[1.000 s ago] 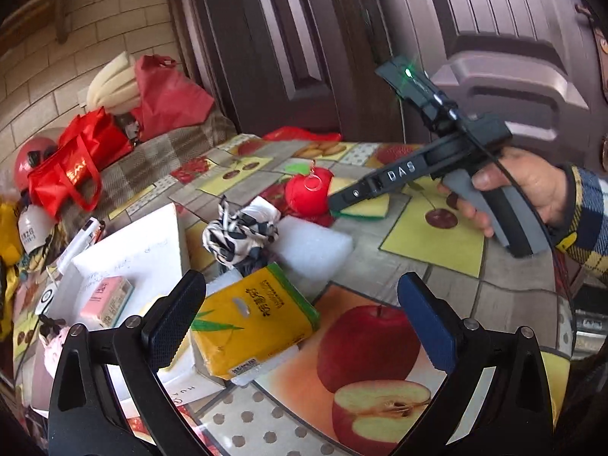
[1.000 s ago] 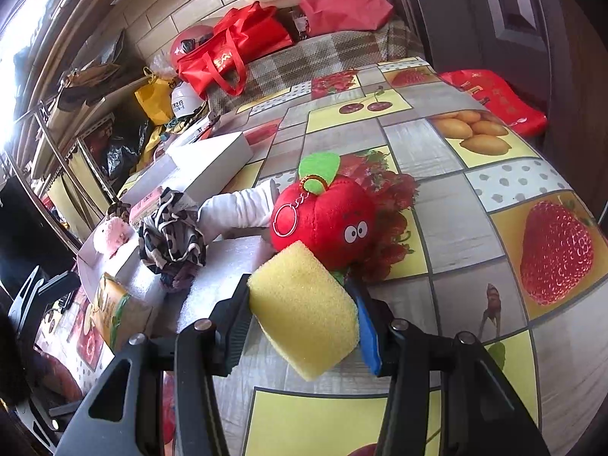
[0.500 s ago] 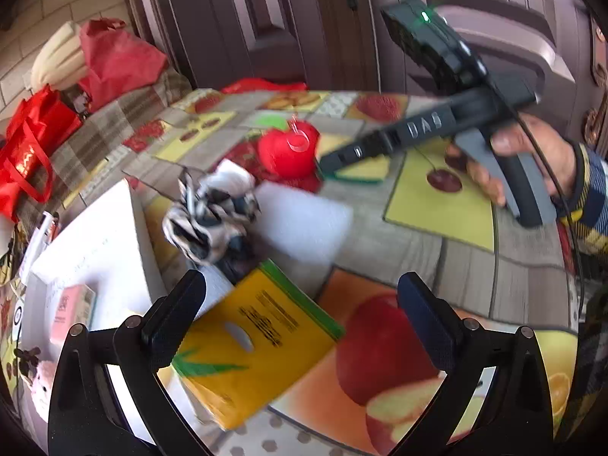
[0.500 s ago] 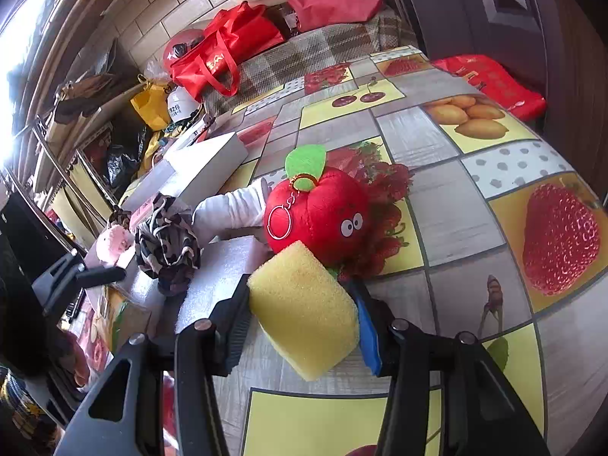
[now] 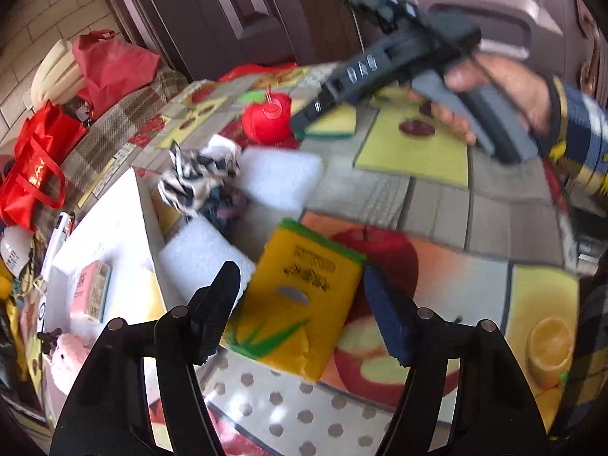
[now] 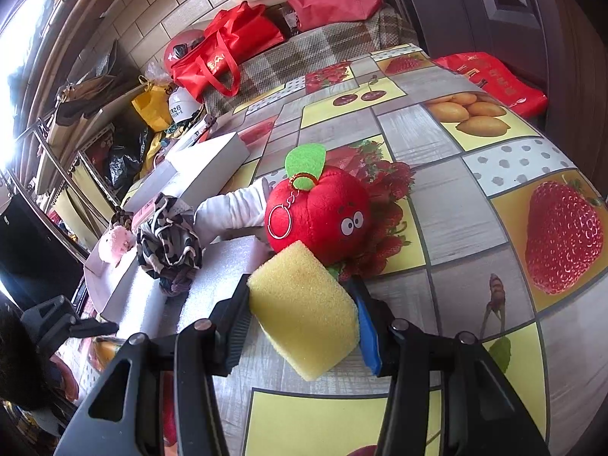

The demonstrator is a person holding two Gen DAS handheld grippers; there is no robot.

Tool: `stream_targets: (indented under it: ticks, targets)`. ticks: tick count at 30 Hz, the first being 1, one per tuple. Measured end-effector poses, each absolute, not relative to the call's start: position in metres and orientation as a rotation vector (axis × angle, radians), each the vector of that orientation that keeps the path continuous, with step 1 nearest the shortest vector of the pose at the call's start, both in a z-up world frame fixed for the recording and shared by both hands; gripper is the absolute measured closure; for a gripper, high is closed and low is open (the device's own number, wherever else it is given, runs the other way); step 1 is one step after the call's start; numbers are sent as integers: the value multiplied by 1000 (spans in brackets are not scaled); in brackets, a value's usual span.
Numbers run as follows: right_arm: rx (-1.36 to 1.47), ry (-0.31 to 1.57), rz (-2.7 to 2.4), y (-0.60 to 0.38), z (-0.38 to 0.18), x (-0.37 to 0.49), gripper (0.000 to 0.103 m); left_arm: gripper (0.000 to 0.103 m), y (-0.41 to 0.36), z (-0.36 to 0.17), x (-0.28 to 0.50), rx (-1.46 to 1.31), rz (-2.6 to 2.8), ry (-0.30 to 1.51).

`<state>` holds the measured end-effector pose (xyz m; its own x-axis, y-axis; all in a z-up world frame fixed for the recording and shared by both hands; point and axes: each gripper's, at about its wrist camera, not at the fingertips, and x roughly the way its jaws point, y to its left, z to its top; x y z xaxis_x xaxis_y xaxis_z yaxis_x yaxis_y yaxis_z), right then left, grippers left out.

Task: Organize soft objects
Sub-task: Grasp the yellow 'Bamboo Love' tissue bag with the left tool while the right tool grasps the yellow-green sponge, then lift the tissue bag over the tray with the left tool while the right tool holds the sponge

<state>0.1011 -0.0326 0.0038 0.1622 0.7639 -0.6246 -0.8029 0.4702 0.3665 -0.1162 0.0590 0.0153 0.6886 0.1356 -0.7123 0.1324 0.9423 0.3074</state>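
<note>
At the left, the white box (image 5: 114, 235) edge lies near the left gripper (image 5: 300, 304), whose fingers stand spread around the yellow tissue pack (image 5: 300, 296). The right gripper (image 6: 300, 315) pinches the yellow sponge (image 6: 304, 311) just beside the red plush apple (image 6: 323, 212). Farther right the fruit-print tablecloth (image 6: 494, 228) lies bare to its edge.

Daylight blew out at 10 o'clock in right wrist view. Left wrist view motion-blurred throughout. Fisheye bent edges, corners black. Right view sharp, shadows soft.

yellow sponge (image 6: 304, 315) between fingers (image 6: 237, 326), plush apple (image 6: 323, 216) beyond
</note>
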Motion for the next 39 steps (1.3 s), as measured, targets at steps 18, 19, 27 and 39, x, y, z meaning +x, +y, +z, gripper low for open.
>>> stream_targets:
  ticks: [18,19,27,39]
  targets:
    - [-123,630,1062,-40,27,76,54,48,62,33,-167,313,169,523]
    - [-156,572,1047,-40,31,66,54,48,67,37,-173,291,213,485]
    - [-185,327,1030,-45,48,24,54,47,123,47,-190,88,344,420]
    - [-215,363,1174,3,43,-25,54,47,181,45,-208,-3,555,380]
